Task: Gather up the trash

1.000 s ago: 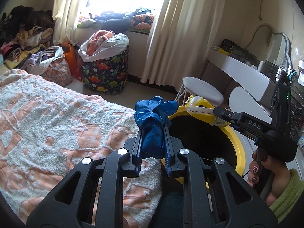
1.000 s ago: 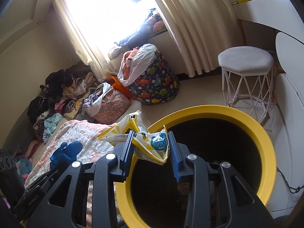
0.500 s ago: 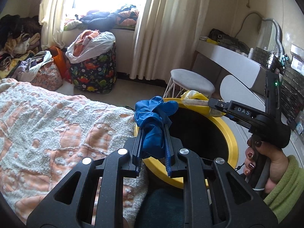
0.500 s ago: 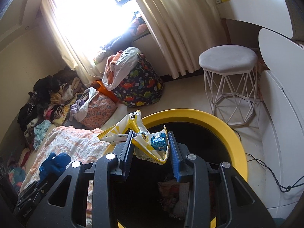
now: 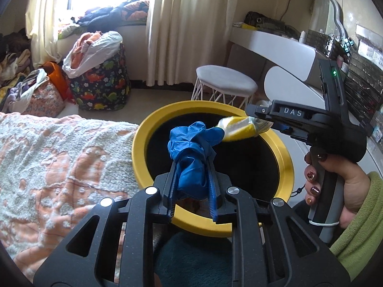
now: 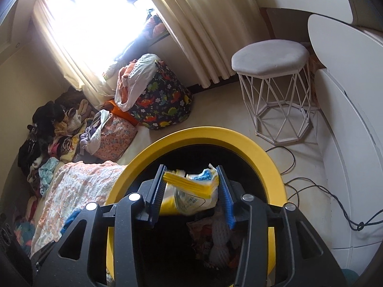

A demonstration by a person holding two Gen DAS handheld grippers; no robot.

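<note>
A black bin with a yellow rim [image 5: 153,125] stands beside the bed; it also shows in the right wrist view [image 6: 215,135]. My left gripper [image 5: 192,157] is shut on a crumpled blue glove [image 5: 191,157] and holds it over the bin's mouth. My right gripper [image 6: 191,179] has its jaws spread wider than before, with a yellow and white wrapper [image 6: 191,189] between them, tilting down over the bin. The wrapper [image 5: 239,131] and the right gripper [image 5: 270,122] also show in the left wrist view, above the bin's far side. Trash [image 6: 215,239] lies inside the bin.
A bed with an orange and white blanket [image 5: 59,167] lies left of the bin. A white stool [image 6: 273,71], a dinosaur-print laundry bag [image 6: 162,100], clothes piles [image 6: 52,131], a white desk [image 5: 275,45] and floor cables [image 6: 323,191] surround it.
Both grippers moved over the bin's opening. The right gripper's jaws widened and the wrapper has slipped and tilted downward between them. The left gripper still holds the glove.
</note>
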